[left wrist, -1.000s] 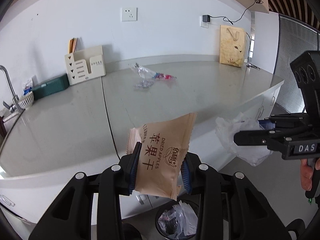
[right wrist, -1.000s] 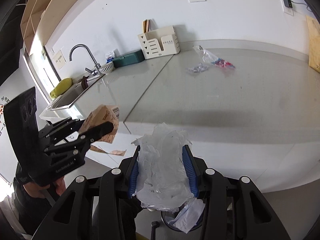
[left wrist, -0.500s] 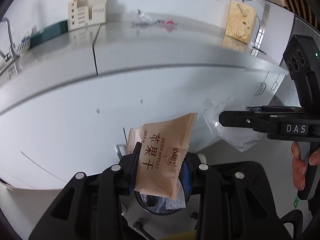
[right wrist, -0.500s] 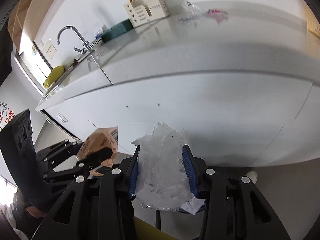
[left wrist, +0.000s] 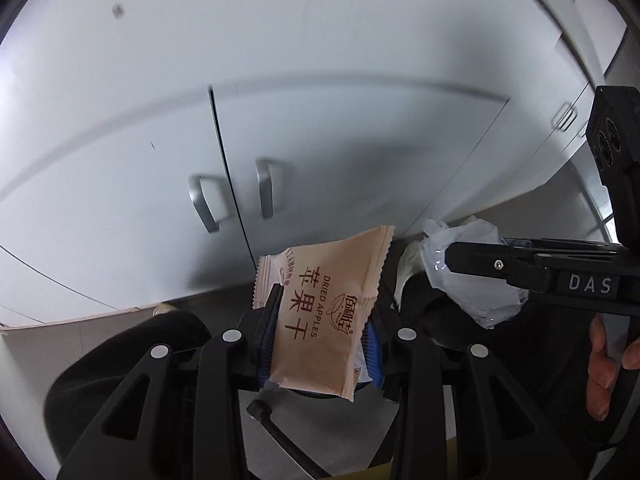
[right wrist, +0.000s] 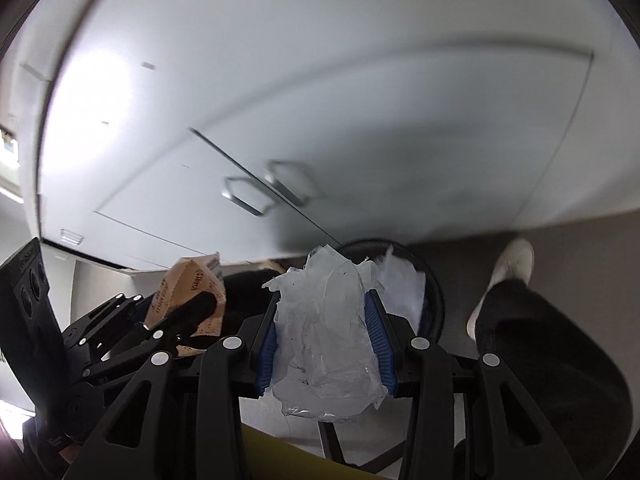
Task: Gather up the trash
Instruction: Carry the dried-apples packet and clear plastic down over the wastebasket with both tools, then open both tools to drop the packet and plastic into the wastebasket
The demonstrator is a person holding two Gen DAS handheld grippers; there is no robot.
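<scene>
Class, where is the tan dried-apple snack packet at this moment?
The tan dried-apple snack packet is clamped in the left gripper, low centre in the left wrist view, before white cabinet doors, left of the crumpled clear plastic wrapper.

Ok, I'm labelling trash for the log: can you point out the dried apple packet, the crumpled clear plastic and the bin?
dried apple packet (left wrist: 320, 312): left wrist view, printed front.
crumpled clear plastic (right wrist: 324, 332): right wrist view, middle of the wad.
bin (right wrist: 434, 292): right wrist view, dark rim.

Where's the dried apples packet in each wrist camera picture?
Left wrist view: dried apples packet at bottom centre, pinched in the left claw.
Right wrist view: at lower left, beside the clear plastic wrap.
Shared landmark: the paired cabinet door handles.
</scene>
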